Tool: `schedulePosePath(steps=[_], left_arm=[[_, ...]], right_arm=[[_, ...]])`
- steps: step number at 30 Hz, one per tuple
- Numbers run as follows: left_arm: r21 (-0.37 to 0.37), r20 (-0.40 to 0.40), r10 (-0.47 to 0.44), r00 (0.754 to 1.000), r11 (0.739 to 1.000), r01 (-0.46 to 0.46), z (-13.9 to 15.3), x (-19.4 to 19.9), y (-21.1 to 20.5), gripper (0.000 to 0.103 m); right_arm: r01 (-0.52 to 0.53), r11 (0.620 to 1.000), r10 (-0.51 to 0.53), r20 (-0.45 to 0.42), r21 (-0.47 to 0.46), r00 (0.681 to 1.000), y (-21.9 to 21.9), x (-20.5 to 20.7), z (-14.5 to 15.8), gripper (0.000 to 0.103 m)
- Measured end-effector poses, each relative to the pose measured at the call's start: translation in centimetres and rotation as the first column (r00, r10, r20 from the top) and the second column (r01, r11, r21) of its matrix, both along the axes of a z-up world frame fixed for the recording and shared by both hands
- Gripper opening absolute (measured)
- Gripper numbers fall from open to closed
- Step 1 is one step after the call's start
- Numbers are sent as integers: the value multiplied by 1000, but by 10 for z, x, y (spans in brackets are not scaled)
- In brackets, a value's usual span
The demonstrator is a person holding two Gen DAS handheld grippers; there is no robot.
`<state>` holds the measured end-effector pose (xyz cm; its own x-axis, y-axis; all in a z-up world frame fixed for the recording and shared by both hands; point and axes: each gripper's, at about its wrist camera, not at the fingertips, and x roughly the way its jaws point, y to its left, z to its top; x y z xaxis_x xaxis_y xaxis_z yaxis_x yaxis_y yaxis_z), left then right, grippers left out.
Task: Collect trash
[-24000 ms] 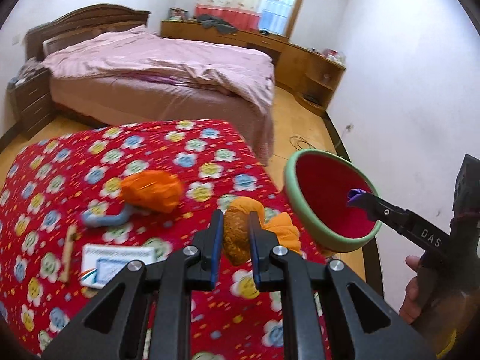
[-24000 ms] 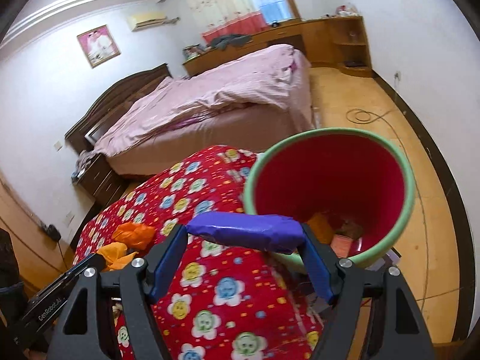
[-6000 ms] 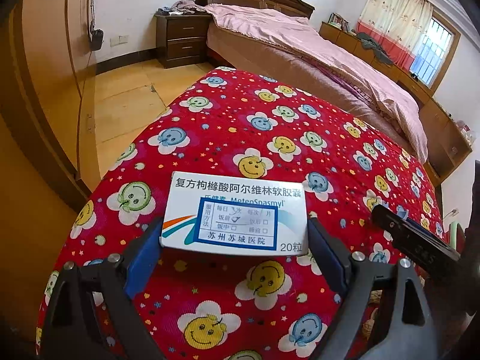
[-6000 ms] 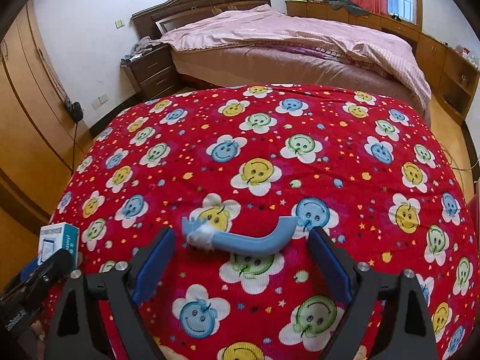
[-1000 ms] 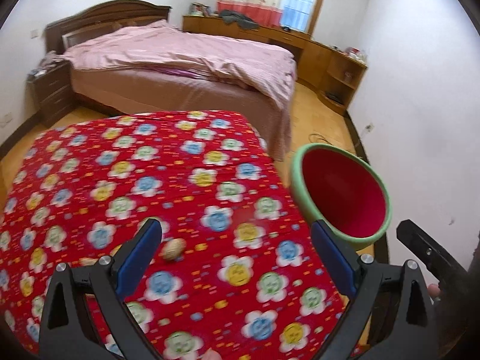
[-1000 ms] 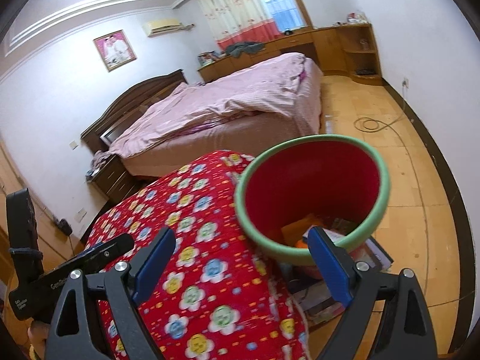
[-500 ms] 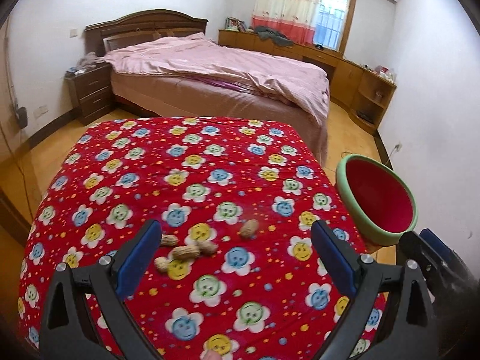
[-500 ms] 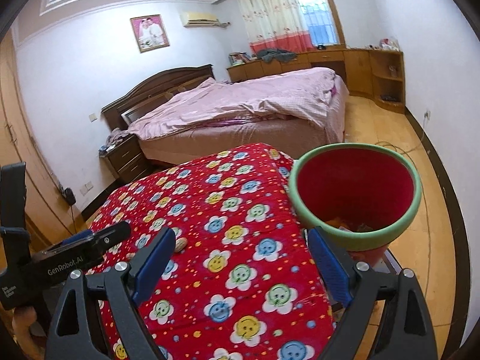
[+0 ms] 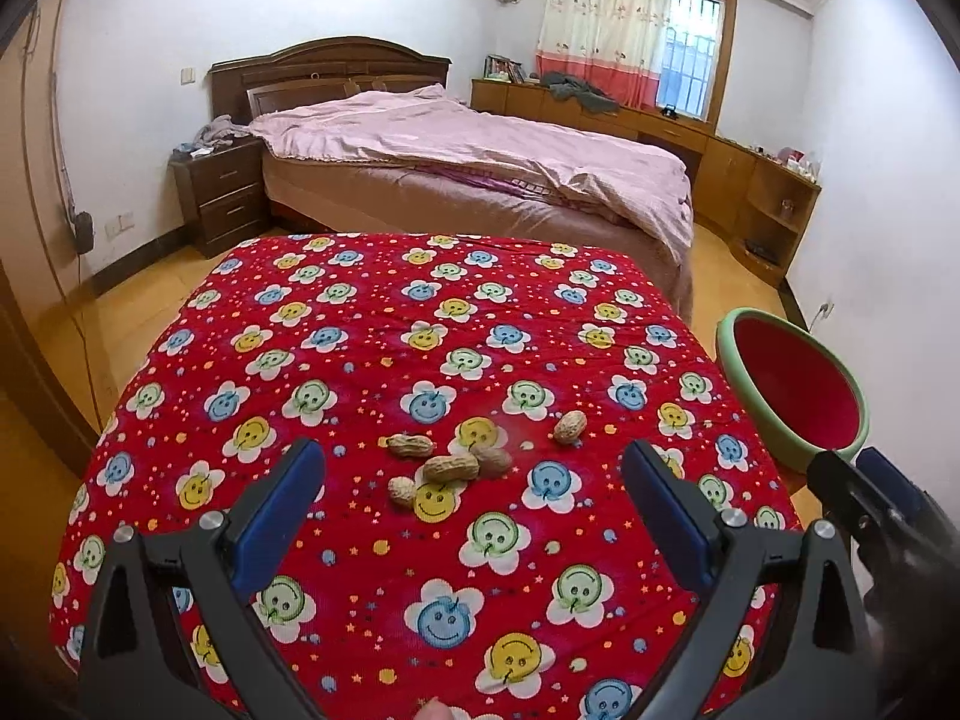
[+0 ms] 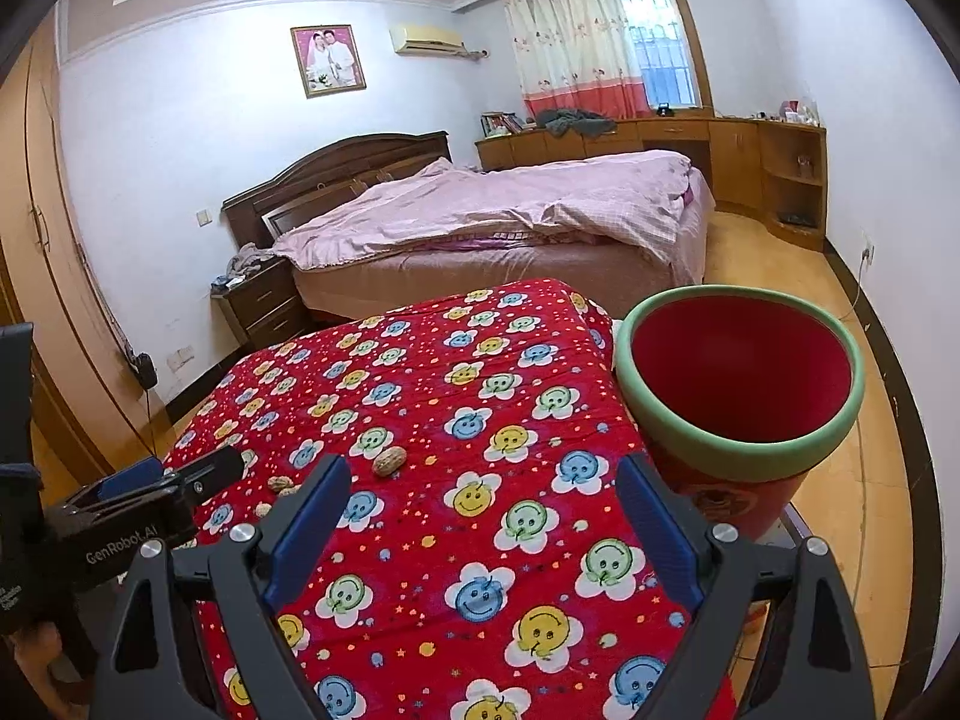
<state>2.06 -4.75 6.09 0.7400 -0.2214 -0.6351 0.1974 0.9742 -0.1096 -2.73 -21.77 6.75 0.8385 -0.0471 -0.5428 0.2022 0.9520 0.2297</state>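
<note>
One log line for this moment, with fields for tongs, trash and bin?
left tongs: open | right tongs: open | peanuts: on red cloth | bin: beside table

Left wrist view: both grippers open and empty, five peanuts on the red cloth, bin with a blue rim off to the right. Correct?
Not quite: the bin's rim is green, not blue, in the left wrist view. The left gripper and right gripper are open and empty, and five peanuts lie on the red cloth.

Peanuts [image 9: 450,467]: clustered on the tablecloth [image 9: 336,372], near its front middle.
Lone peanut [image 9: 569,426]: at 2 o'clock from the cluster, apart.
Bin [image 9: 791,390]: off the cloth's edge, 3 o'clock.
Bed [image 9: 480,180]: beyond the table, 12 o'clock.
Nightstand [image 9: 219,195]: 10 o'clock, beside the bed.
</note>
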Motion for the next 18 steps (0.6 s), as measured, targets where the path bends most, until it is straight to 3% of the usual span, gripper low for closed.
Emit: schedulePosePath(steps=[18], left_arm=[[-3, 16, 18, 1000, 1000, -18, -3, 1, 2, 96]], right_arm=[[6, 1000, -6, 5, -19, 1000, 4, -4, -5, 92]])
